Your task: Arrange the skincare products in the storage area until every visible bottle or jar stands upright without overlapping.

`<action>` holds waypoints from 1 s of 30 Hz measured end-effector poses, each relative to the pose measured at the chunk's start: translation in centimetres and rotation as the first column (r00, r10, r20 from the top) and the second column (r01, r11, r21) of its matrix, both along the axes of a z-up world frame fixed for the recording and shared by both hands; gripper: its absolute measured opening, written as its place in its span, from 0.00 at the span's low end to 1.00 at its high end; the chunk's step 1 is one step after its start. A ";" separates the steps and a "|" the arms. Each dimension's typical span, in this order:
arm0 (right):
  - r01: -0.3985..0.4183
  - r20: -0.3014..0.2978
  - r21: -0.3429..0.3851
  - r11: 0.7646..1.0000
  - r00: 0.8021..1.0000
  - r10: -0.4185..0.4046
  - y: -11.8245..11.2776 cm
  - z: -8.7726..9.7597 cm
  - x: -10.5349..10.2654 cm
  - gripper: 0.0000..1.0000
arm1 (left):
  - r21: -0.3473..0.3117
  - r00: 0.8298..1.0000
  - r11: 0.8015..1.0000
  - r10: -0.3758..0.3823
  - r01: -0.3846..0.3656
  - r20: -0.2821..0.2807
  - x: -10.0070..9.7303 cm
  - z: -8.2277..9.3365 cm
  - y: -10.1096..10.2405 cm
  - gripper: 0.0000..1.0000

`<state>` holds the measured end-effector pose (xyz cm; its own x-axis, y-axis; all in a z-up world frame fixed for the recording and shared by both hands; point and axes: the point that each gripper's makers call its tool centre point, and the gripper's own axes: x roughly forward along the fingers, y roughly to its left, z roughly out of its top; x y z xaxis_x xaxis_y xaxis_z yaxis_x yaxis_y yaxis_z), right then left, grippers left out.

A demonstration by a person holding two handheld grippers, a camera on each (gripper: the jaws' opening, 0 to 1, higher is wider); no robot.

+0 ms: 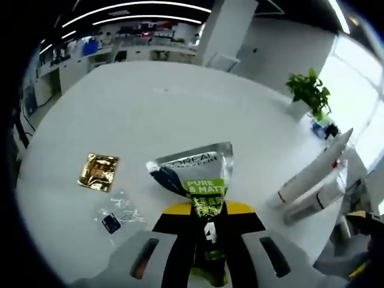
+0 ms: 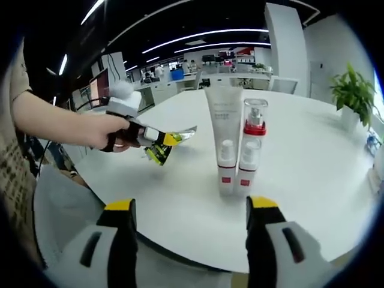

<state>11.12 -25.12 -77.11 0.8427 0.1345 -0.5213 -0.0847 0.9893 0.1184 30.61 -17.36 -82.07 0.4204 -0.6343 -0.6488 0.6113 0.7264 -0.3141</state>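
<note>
Your left gripper (image 1: 204,255) is clamped on the silver squeeze tube with the green "PURE & MATTE" label (image 1: 201,177). The tube's long side runs straight out from the jaws, with its flat crimped end pointing away from you, above the round white table (image 1: 150,108). In the right gripper view you see the same tube (image 2: 165,144) held out sideways in the air, not standing, with your hand (image 2: 111,135) behind it.

The three standing things, the tall white tube (image 2: 224,141), the clear pump bottle with a red collar (image 2: 252,144) and the small white bottle with a red band (image 2: 227,168), are upright and close together, off to the side of the held tube. I think you must turn your left hand so the tube points up, then set it down beside them.

Your right gripper (image 2: 191,234) is spread wide and holds nothing. It waits low, in front of the standing bottles.

A gold foil packet (image 1: 99,172) and a clear plastic wrapper (image 1: 120,213) lie flat on the table.
</note>
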 end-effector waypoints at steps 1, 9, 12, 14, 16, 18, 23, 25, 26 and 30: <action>-0.010 0.006 -0.002 1.000 1.000 0.010 0.2 0.1 0.0 0.71 | -0.006 1.000 1.000 0.001 -0.001 0.004 -0.2 0.3 0.1 0.13; -0.061 0.023 -0.013 0.998 0.998 0.061 1.1 0.5 0.0 0.64 | -0.035 0.997 0.997 -0.074 0.075 0.031 -2.6 1.4 0.4 0.14; -0.061 0.031 -0.009 0.998 0.998 0.061 1.1 0.7 0.0 0.62 | -0.071 0.994 0.992 -0.106 0.108 0.035 -4.0 2.4 0.5 0.14; -0.062 0.033 -0.006 0.998 0.998 0.062 1.2 0.8 0.0 0.60 | -0.080 0.991 0.989 -0.124 0.127 0.043 -4.8 2.9 0.6 0.14; -0.065 0.034 -0.006 0.998 0.997 0.065 1.2 0.8 0.0 0.59 | -0.081 0.989 0.987 -0.134 0.138 0.055 -5.3 3.2 0.8 0.14; -0.075 0.032 -0.009 0.997 0.997 0.075 1.3 0.9 0.0 0.58 | -0.084 0.988 0.985 -0.143 0.148 0.062 -5.9 3.6 1.2 0.14; -0.107 0.042 -0.032 0.994 0.993 0.109 1.7 1.9 0.7 0.59 | -0.105 0.983 0.979 -0.167 0.175 0.081 -7.2 4.9 1.9 0.15; -0.111 0.051 -0.021 0.994 0.992 0.112 2.0 2.5 1.2 0.58 | -0.119 0.980 0.975 -0.176 0.186 0.093 -7.8 5.5 2.1 0.15; -0.116 0.058 -0.011 0.993 0.991 0.117 2.3 2.9 1.4 0.56 | -0.123 0.979 0.974 -0.179 0.190 0.099 -7.9 5.8 2.2 0.15; -0.144 0.108 0.057 0.988 0.985 0.137 4.1 4.8 2.4 0.50 | -0.146 0.970 0.964 -0.206 0.224 0.127 -9.0 7.1 2.5 0.15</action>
<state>13.55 -21.05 -72.28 0.8616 0.2862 -0.4191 -0.2377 0.9572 0.1650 21.61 -14.89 -74.94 0.3254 -0.8082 -0.4908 0.7847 0.5204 -0.3368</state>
